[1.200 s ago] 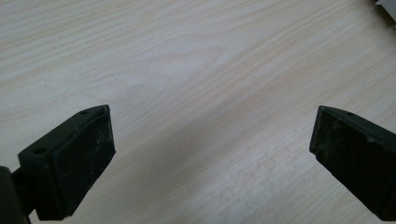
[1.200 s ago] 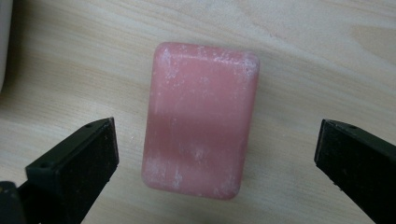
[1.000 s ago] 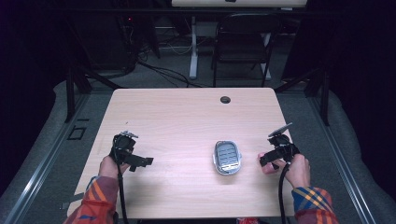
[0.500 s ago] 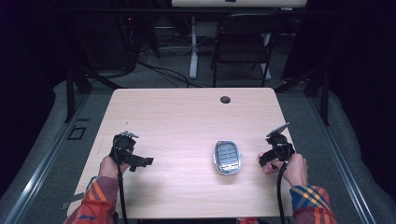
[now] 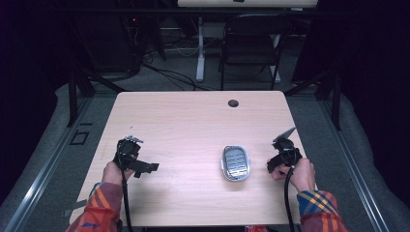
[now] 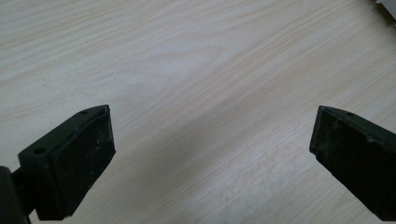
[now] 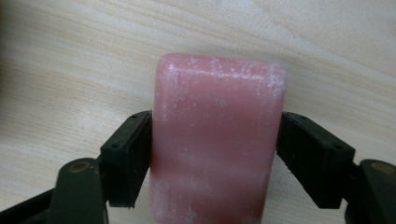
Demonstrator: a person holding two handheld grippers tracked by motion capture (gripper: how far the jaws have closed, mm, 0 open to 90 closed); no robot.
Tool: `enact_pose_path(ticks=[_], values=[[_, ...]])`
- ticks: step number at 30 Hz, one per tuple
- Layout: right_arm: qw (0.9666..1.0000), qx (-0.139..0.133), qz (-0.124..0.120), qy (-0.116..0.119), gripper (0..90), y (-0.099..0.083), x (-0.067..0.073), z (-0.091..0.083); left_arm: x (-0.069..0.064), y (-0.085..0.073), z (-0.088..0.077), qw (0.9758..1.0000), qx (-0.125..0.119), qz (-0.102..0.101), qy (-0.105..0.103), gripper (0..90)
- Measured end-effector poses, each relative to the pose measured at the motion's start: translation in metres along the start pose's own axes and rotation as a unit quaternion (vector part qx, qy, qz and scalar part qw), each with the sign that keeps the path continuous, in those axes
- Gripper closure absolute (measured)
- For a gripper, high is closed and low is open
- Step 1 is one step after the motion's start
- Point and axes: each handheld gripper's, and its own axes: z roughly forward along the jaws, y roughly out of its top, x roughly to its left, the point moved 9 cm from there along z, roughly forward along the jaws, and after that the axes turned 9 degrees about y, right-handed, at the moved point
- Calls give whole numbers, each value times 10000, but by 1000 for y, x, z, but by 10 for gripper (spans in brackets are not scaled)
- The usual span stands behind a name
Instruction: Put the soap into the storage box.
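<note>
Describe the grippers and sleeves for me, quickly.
Both grippers, left and right, are black, each trailing a black cable. The right carries a grey three-cornered plate. Jaws are blocky, with flat, scuffed black pads. Sleeves are orange, red and blue plaid.

The right tongs (image 5: 271,166), clamped on a pink soap bar (image 7: 215,140), have shifted slightly toward the table's (image 5: 193,121) near edge.

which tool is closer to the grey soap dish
Right. The right tool, shut on a pink soap bar, sits just beside the grey soap dish; the left tool is well off across the table.
</note>
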Motion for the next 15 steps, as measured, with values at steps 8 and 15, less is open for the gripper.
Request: enact_pose_path(ticks=[8,15], values=[[10000,87,-14,-16,337,0,-1,1,0,0,0,10000,1,-1,0,0],[9999,119,-19,-70,362,-1,-2,0,0,0,0,10000,3,3,-3,0]])
